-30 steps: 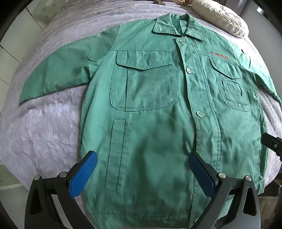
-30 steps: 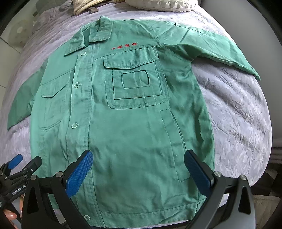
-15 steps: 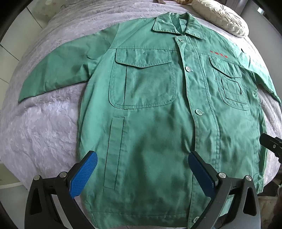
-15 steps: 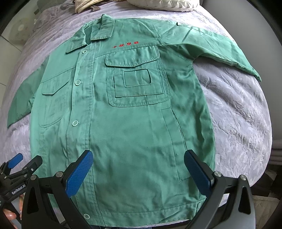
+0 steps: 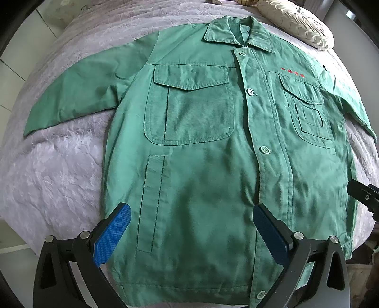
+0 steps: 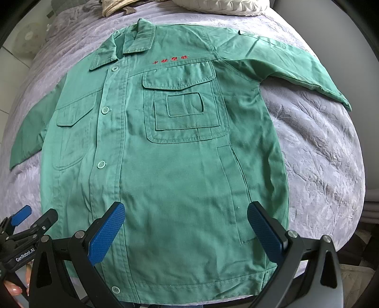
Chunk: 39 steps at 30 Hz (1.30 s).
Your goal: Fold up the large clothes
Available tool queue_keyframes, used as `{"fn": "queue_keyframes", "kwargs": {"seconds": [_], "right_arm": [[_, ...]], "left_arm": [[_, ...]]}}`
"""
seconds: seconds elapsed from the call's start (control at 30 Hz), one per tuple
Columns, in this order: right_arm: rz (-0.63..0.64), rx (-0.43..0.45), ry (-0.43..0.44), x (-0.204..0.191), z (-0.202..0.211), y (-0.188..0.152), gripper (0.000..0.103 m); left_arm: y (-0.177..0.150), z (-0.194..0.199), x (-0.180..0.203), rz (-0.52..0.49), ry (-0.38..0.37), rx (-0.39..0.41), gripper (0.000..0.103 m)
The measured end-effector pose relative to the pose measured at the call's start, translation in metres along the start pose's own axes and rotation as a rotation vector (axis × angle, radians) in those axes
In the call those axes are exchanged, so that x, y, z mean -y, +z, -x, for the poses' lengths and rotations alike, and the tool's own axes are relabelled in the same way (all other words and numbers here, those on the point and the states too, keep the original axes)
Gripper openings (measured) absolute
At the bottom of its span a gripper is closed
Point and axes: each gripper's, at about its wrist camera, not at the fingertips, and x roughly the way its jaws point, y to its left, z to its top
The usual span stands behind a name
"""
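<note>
green work jacket [image 5: 201,165] laid out flat on the bed, both claws hanging over the hem

it's front side up on the lilac bedspread [image 5: 59,170], buttoned, collar at the far end and sleeves spread out left and right, red stitched lettering [image 6: 170,60] over one chest pocket. left claw [image 5: 189,233] is spread wide with nothing in it, over the near left part of the jacket. right claw [image 6: 186,231] is just as wide and empty too, over the near right part. cream cushion [image 5: 296,21] sits past the collar at the far end of the bed
</note>
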Motion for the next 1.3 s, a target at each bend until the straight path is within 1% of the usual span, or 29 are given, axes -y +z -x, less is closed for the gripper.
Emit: {"fn": "queue_keyframes", "kwargs": {"seconds": [1.3], "right_arm": [[0.001,-0.002,0.0,-0.0024,-0.0002,-0.001,0.103]], "left_arm": [[-0.0023,-0.0027,-0.0046,0.001,0.005,-0.007,0.103]]}}
